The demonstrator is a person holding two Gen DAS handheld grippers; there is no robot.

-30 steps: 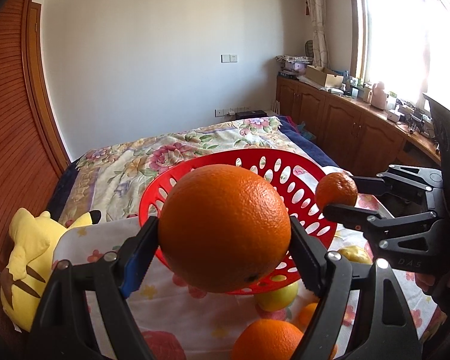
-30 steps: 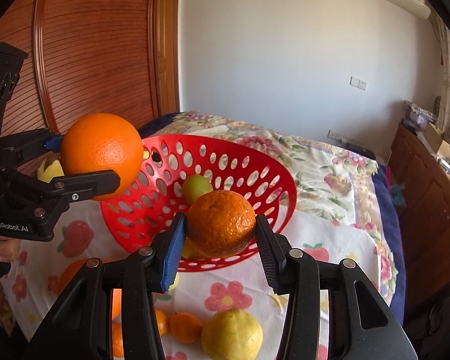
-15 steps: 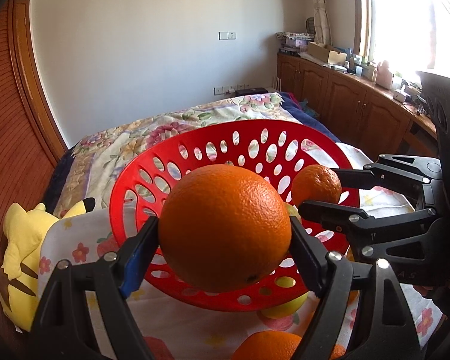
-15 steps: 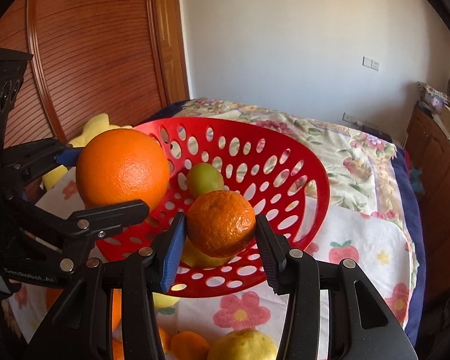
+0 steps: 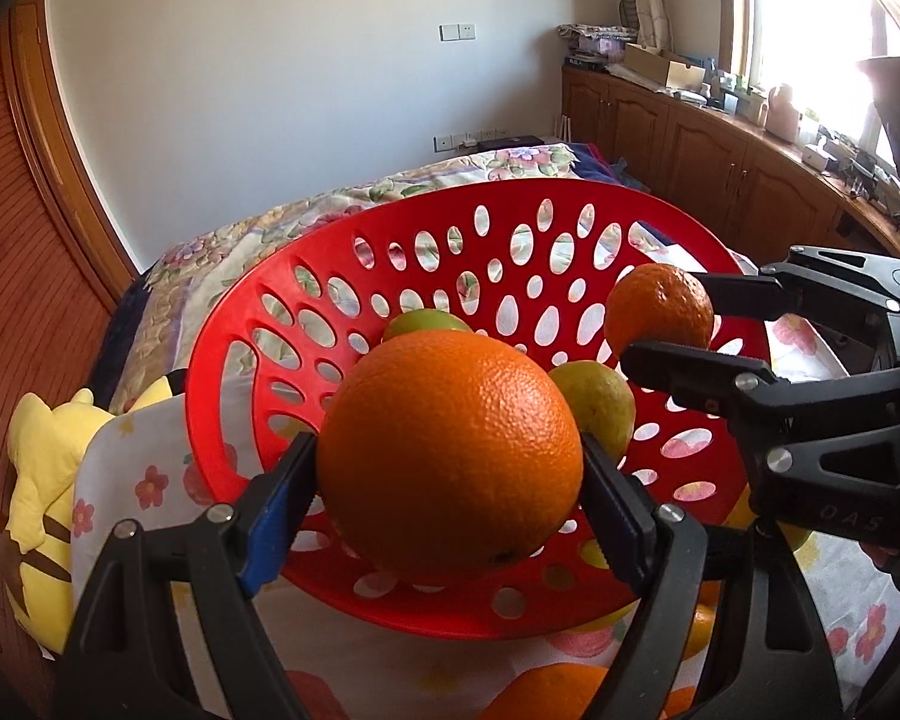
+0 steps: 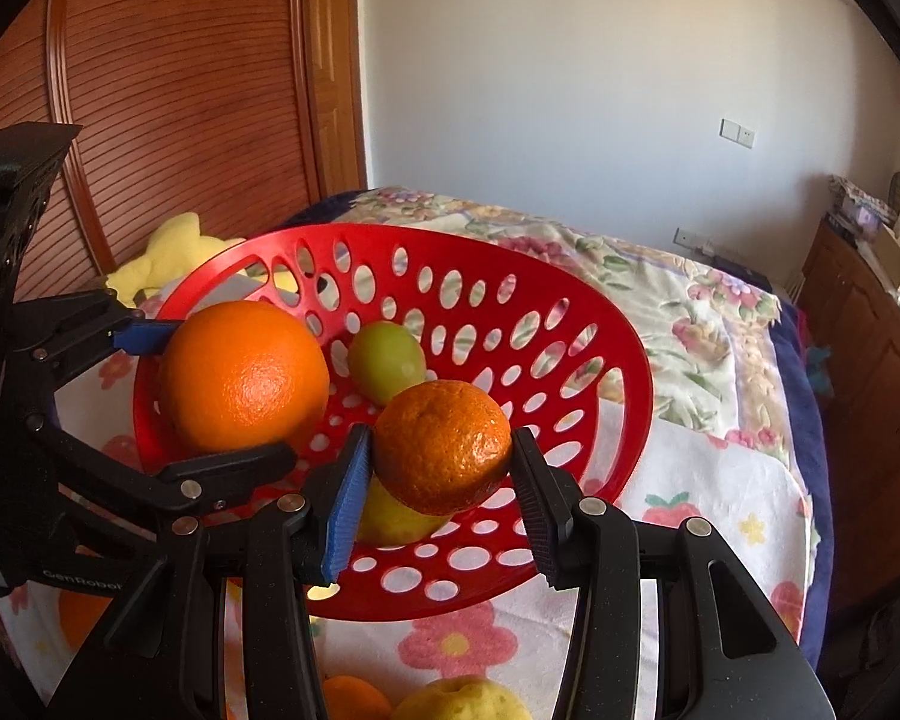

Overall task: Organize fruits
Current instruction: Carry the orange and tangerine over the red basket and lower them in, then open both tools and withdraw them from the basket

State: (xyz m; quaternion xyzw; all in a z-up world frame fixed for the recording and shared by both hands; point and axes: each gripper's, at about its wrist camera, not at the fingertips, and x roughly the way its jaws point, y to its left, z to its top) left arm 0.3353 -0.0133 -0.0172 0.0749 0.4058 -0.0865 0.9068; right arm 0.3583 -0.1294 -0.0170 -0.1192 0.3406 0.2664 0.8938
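My left gripper [image 5: 450, 480] is shut on a large orange [image 5: 450, 456] and holds it over the near part of the red perforated basket [image 5: 450, 204]. My right gripper [image 6: 441, 450] is shut on a small darker tangerine [image 6: 441, 444], also over the basket [image 6: 618, 348]. The large orange [image 6: 243, 375] and left gripper show at left in the right wrist view; the tangerine [image 5: 660, 309] shows at right in the left wrist view. Inside the basket lie a green fruit [image 6: 387, 360] and a yellow-green fruit [image 5: 600, 402].
The basket sits on a flowered cloth [image 6: 720, 480] on a bed. Loose oranges [image 5: 546, 690] and a yellow fruit [image 6: 462, 699] lie on the cloth in front of it. A yellow plush toy [image 5: 36, 480] lies at the left, by a wooden wardrobe [image 6: 180, 90].
Both grippers have moved forward and down with their fruits, from in front of the basket to over its bowl. The basket looms larger.
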